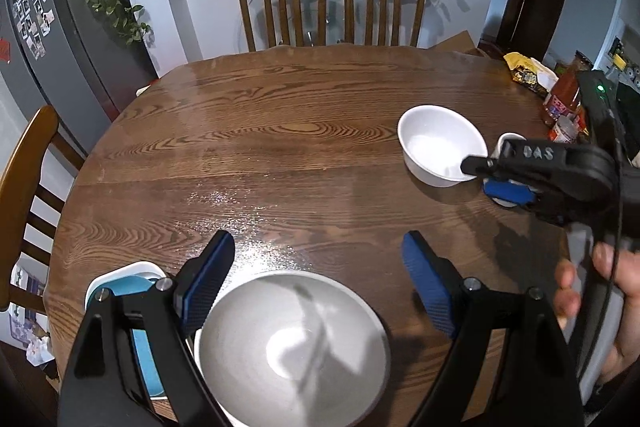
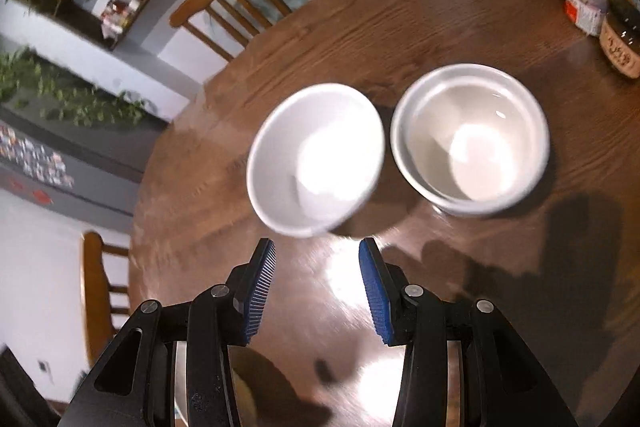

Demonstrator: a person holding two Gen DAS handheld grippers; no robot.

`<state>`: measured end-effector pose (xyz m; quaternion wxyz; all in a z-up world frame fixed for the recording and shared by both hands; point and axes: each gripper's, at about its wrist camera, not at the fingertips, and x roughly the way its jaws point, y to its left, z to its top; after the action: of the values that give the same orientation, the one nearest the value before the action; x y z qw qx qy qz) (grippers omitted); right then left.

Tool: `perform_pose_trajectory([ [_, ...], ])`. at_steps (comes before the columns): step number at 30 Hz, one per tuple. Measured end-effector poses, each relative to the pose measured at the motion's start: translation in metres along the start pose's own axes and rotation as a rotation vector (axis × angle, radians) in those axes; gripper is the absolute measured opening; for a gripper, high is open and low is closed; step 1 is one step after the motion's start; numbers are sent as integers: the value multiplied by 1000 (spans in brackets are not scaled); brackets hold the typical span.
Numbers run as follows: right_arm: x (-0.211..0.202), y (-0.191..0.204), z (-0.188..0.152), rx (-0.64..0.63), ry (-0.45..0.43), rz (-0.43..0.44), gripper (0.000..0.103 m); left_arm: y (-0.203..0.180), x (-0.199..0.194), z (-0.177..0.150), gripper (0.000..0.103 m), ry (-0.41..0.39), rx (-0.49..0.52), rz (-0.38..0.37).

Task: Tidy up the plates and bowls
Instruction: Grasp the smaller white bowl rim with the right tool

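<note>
Hovering with jaws spread wide over a large white bowl at the wooden table's near edge, the left gripper gripped nothing, while the half-open, empty right gripper approached two smaller white bowls, seemingly for stacking.

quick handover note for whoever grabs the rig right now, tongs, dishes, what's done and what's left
Left tongs: open wide, empty, poised over the large white ceramic bowl at the near table edge, not touching it.
Right tongs: partly open, empty, just short of the two small white ceramic bowls, left one and right one, which sit side by side, unstacked.
A blue plate on a white square plate sits at the near left of the round wooden table.
Done: nothing nested among the bowls.
Left: probably grasp one small bowl, stack it in the other, then group bowls and plates.
</note>
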<state>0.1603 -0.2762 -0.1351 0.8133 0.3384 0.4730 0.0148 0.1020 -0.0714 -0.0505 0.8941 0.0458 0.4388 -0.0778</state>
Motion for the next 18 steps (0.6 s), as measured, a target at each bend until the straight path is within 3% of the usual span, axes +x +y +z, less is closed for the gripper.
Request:
perform_pose_trajectory([
  [7,23,2,5,24,-3,-69,44,7,8,-1,85,20,-10,15],
  [9,24,-3,5,33,0,-81,34,7,10,-1,85,23,-10,16],
  [13,23,-13,8,48,-7,-108,25,6,13,1,85,29,-11,12],
  [14,22,-14,8,41,-7,-107,17,6,13,1,85,31,-11,10],
  [18,17,-13,6,-19,13,-96,9,4,18,-1,85,49,-10,0],
])
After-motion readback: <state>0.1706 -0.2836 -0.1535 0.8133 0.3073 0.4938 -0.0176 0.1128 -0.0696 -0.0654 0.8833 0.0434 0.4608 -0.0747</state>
